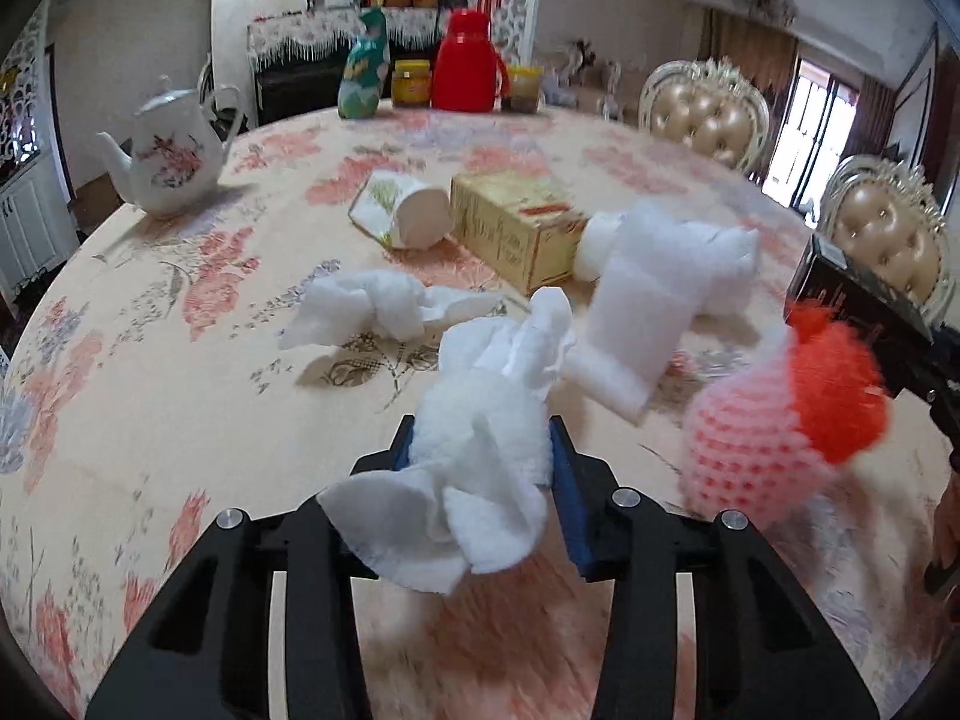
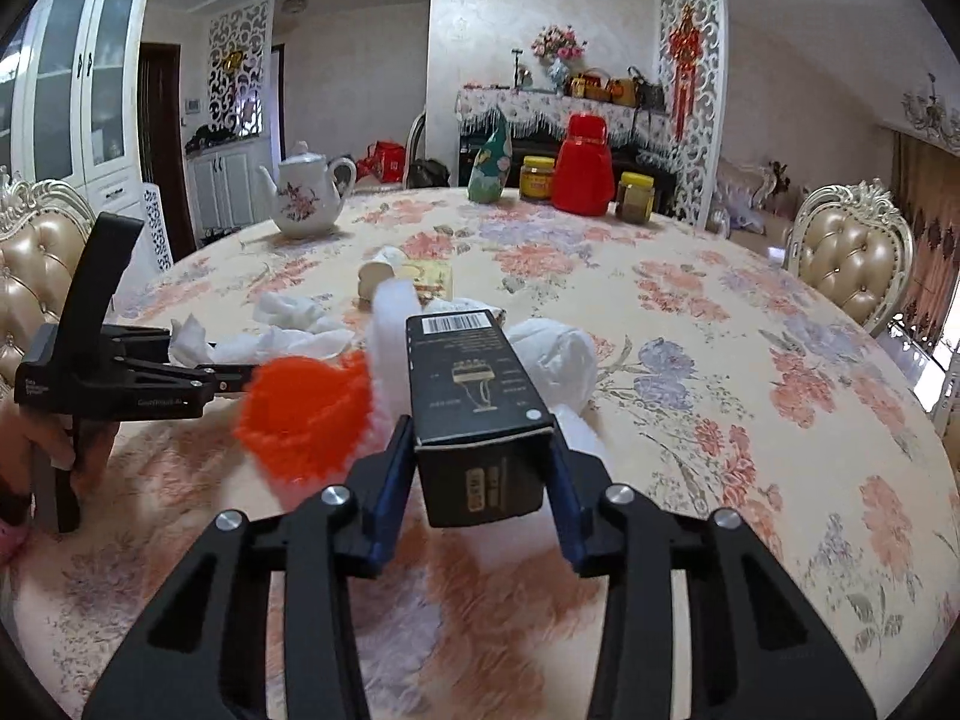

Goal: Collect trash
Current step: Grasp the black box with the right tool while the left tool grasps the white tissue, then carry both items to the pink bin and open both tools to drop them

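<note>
A crumpled white tissue (image 1: 480,480) is pinched between the pads of the left gripper (image 1: 480,468), above the near edge of the table (image 1: 150,360); being soft and nearly weightless, it is best taken through its bunched middle, since loose flaps could tear. A black carton (image 2: 480,414) is clamped across its flat sides by the right gripper (image 2: 483,474); it looks light and stiff but crushable. More tissue (image 1: 360,306) and foam netting (image 1: 780,408) lie toward the table's middle.

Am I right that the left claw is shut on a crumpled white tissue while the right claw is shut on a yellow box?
Not quite: the right claw is shut on a black box, as the right wrist view shows. The yellow box lies on the table. The left claw does grip the crumpled white tissue.
</note>
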